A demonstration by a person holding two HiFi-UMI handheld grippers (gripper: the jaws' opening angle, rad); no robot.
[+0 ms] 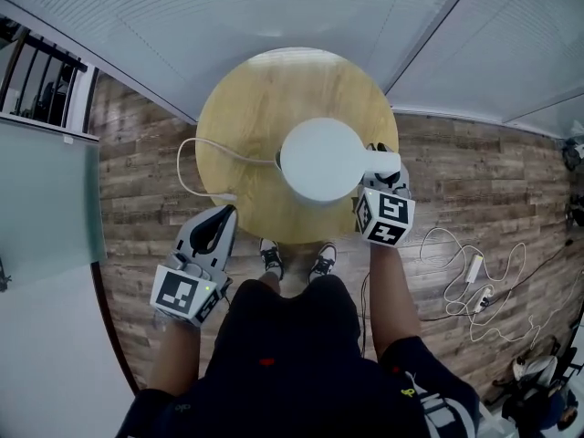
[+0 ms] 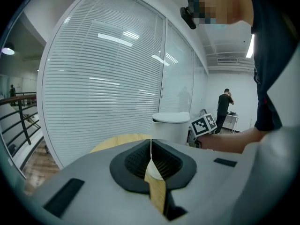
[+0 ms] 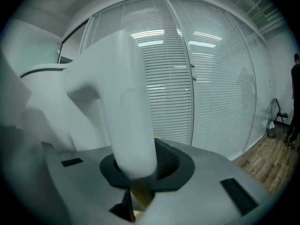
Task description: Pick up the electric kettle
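Observation:
A white electric kettle (image 1: 321, 158) with a flat round lid is over the near right part of a round wooden table (image 1: 246, 108). Its handle (image 1: 383, 161) sticks out to the right, and my right gripper (image 1: 383, 179) is shut on it. In the right gripper view the thick white handle (image 3: 124, 102) fills the space between the jaws. My left gripper (image 1: 217, 222) hangs off the table's near left edge, shut and holding nothing. The left gripper view shows the kettle (image 2: 171, 125) ahead to the right. A white cord (image 1: 196, 149) loops off the table's left side.
Curved glass walls with white blinds (image 1: 274, 16) stand behind the table. The person's shoes (image 1: 297, 258) are at the table's near edge. Loose cables and a power strip (image 1: 474, 272) lie on the wooden floor at the right. A dark railing (image 1: 41, 76) is at far left.

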